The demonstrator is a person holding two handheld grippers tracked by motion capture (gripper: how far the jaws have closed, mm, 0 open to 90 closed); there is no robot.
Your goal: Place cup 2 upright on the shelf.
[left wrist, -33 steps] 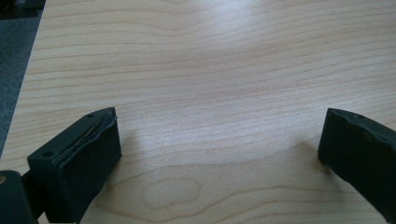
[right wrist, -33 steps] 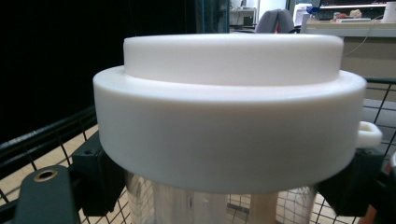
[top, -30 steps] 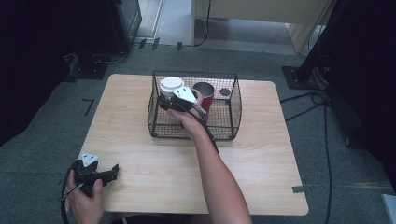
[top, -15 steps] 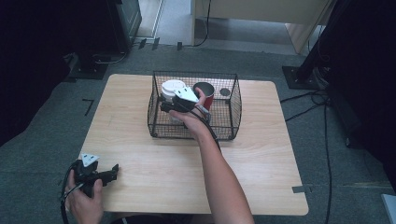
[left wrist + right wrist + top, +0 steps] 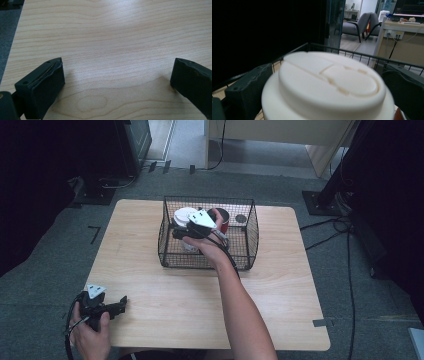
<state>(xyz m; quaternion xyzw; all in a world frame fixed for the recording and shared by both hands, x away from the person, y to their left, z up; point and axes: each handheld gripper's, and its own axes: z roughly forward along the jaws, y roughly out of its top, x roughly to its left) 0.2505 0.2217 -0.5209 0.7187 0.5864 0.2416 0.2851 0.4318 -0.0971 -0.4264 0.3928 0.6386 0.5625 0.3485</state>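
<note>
Two tools are at work over the pale wooden counter. The right tool is inside the black wire basket that stands toward the far middle of the counter, reaching in over the near wall. Its jaws have just been opening and now stand wide apart, one on each side of the white plastic cup with a moulded lid; from the right gripper view the lid sits between them, close up, though I cannot tell whether either pad touches the cup's side. From the high view that cup stands upright in the left half of the basket, with a dark red cup just beside it toward the back right. The person's right forearm stretches from the near edge up to the basket.

Down at the near left corner, the left tool hangs low over the bare counter, held in the left hand. Its jaws are spread wide with nothing between them, only wood grain below.
</note>
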